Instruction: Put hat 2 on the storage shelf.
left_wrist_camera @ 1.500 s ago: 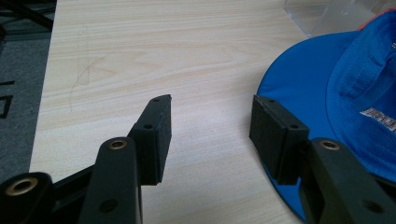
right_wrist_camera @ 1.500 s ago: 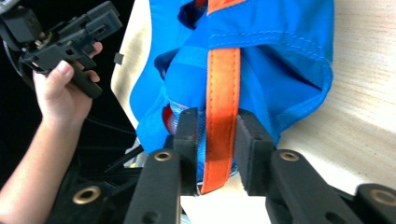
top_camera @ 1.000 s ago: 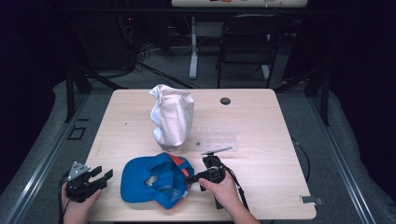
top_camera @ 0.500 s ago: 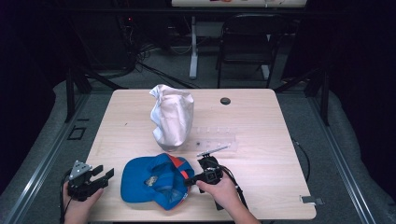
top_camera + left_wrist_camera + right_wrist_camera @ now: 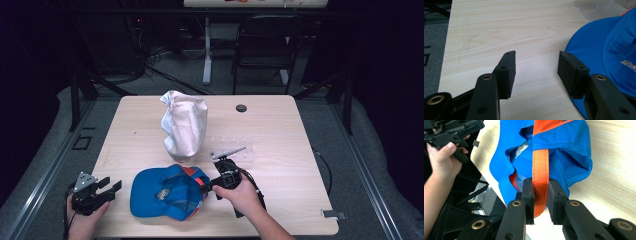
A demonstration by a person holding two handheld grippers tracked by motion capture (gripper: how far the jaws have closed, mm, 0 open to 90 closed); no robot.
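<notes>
Blue cap point(image 5: 167, 192) lies upside down at the table's point(image 5: 280, 125) near edge, in front of the white bag point(image 5: 184, 125). My right gripper point(image 5: 541, 192) clamps its orange strap point(image 5: 540, 167); my left gripper point(image 5: 536, 67), jaws spread wide and empty, hovers just beside the brim. I judge a low, steady pull best, the left bracing the brim.

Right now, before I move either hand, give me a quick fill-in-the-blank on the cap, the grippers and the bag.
The right gripper is shut on the cap's ____ strap.
The left gripper is ____, with nothing between its jaws.
The white bag stands ____ the blue cap on the table.

Missing words: orange; open; behind
</notes>
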